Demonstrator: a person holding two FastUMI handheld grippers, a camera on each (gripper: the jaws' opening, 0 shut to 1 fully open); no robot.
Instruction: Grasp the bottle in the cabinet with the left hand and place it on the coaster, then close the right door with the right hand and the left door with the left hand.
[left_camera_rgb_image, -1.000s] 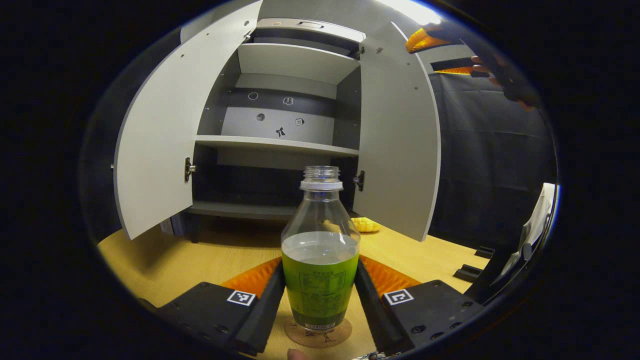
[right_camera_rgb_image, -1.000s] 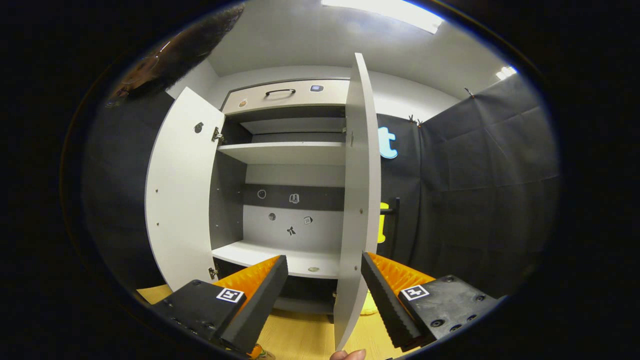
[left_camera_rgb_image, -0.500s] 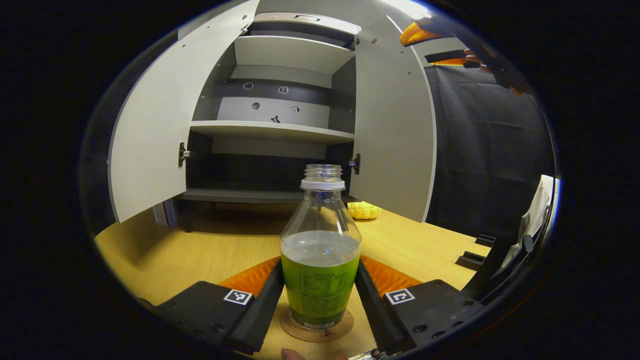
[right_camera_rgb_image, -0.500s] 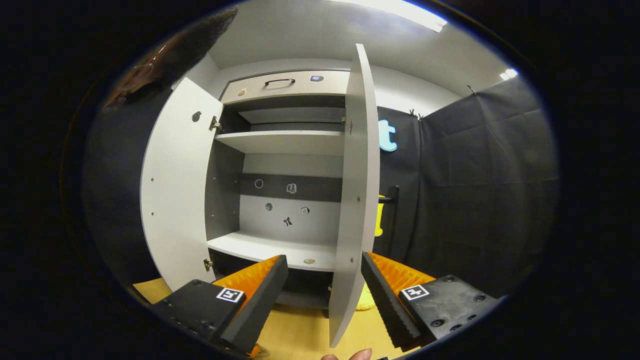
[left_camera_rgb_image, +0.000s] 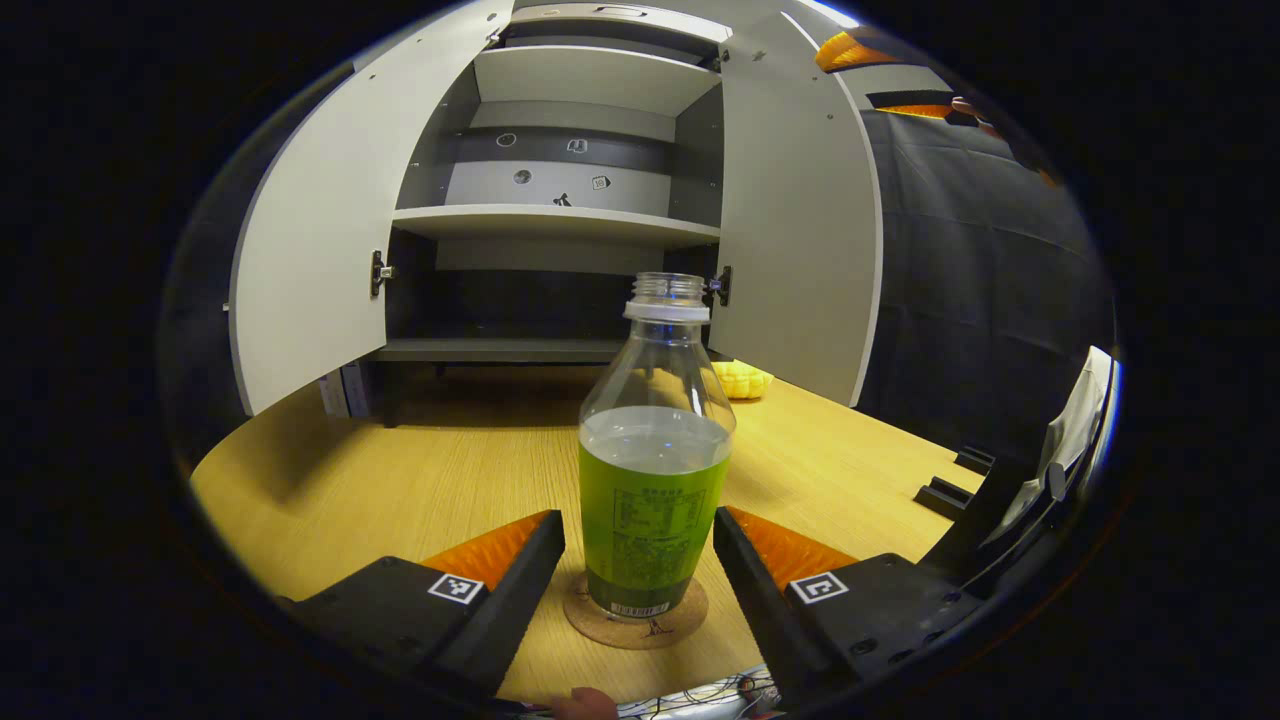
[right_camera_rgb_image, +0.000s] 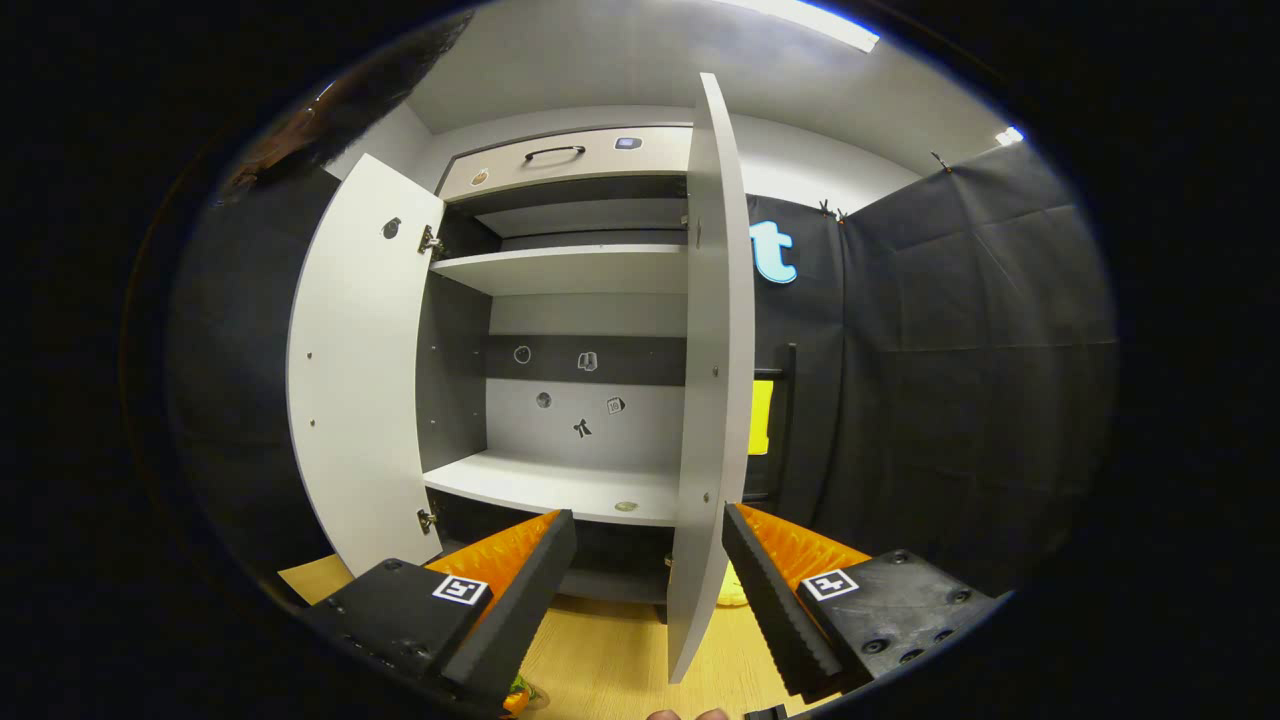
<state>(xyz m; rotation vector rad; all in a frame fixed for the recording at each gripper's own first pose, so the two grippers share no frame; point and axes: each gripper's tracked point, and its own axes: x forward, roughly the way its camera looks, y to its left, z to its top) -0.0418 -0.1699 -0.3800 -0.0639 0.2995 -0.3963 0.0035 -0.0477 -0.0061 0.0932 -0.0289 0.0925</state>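
Now | clear plastic bottle (left_camera_rgb_image: 655, 470) half-full of green liquid stands on round cork coaster (left_camera_rgb_image: 636, 625) | my left gripper (left_camera_rgb_image: 638, 560) jaws open, clear of it | uncapped, top-light, thin-walled: I'd hold mid-body | right gripper (right_camera_rgb_image: 648, 570) jaws open, empty, straddling grey right door (right_camera_rgb_image: 712, 400) edge.

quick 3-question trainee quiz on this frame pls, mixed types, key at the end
1. True or false: the bottle stands upright on the coaster, and the left gripper has its jaws apart, with a gap on each side of the bottle.
2. In the right gripper view, where does the free edge of the right door sit relative to the right gripper?
A. ahead of the gap between its fingers
B. far off to the left
C. clamped between its fingers
3. Fill in: both cabinet doors are ____.

Key: 1 true; 2 A; 3 open
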